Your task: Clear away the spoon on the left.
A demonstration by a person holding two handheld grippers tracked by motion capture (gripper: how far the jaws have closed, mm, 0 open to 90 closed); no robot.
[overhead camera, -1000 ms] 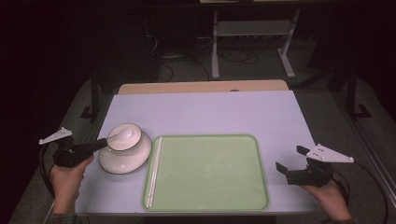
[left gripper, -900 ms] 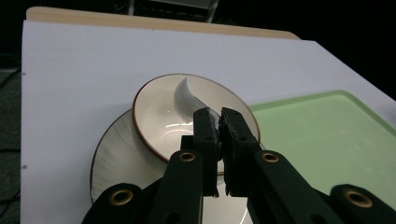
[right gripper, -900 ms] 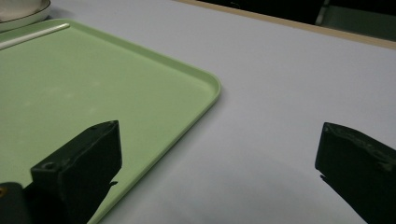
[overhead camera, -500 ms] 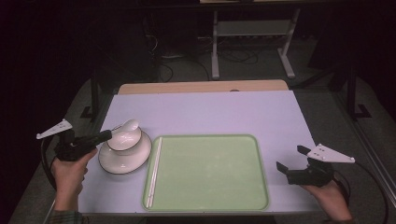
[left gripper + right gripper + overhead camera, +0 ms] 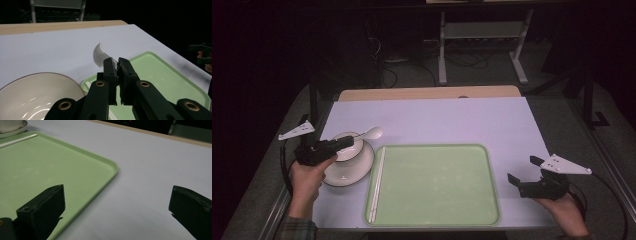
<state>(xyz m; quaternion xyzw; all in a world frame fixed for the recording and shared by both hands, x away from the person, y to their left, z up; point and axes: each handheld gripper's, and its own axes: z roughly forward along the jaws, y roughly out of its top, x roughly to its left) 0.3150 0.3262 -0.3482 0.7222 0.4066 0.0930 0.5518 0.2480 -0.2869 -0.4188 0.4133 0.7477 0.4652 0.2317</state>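
My left gripper (image 5: 348, 143) is shut on the handle of a white ceramic spoon (image 5: 373, 132), which it holds just above the far right rim of a white bowl (image 5: 353, 151). The bowl sits on a white plate (image 5: 349, 175) at the table's left. In the left gripper view the spoon's scoop (image 5: 99, 53) sticks out past the closed gripper (image 5: 117, 63), with the bowl (image 5: 37, 92) below left. My right gripper (image 5: 524, 170) rests open on the table right of the green tray (image 5: 437, 190), jaws wide apart (image 5: 117, 200) and nothing between them.
White chopsticks (image 5: 376, 185) lie along the tray's left edge. The tray (image 5: 50, 165) is otherwise bare. A pale mat (image 5: 452, 120) covers the table, with a wooden strip (image 5: 427, 93) at its far edge. A metal stand (image 5: 482, 35) is behind the table.
The left gripper has lifted the spoon out of the bowl and carried it to the right and away, so the scoop now hangs past the bowl's rim. The right gripper has kept still.
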